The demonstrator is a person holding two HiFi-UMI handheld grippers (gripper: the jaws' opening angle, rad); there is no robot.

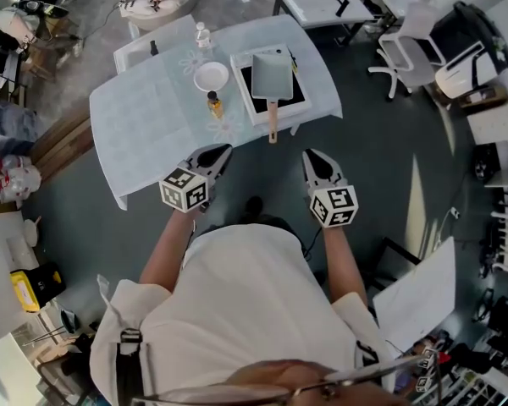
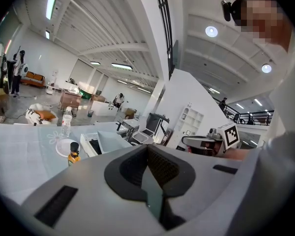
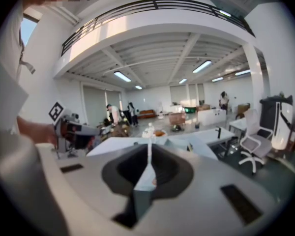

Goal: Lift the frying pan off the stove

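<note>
- My left claw [image 1: 213, 156] has its jaws pressed together with nothing between them. It hangs off the near edge of the table [image 1: 144, 117], not touching it.
- My right claw [image 1: 315, 157] is the same: jaws together, empty, over the floor and well short of the table.
- The two claws sit side by side, the left at about 11 o'clock from my chest and the right at about 1 o'clock. Both tips point towards 12.
- The frying pan [image 1: 272, 76], grey and squarish, rests on the stove [image 1: 241, 91] at 12 o'clock from me, near the table's right end.
- Its wooden handle [image 1: 273, 125] points back to 6 o'clock, straight at me. It overhangs the stove's near edge and ends between my two claws but ahead of them. Neither claw touches it.
- At 9 o'clock from the stove lies a white plate [image 1: 211, 76]. A small bottle [image 1: 212, 103] stands just at the plate's 6 o'clock.
- A water bottle [image 1: 202, 35] stands at 12 o'clock from the plate, near the table's far edge.
</note>
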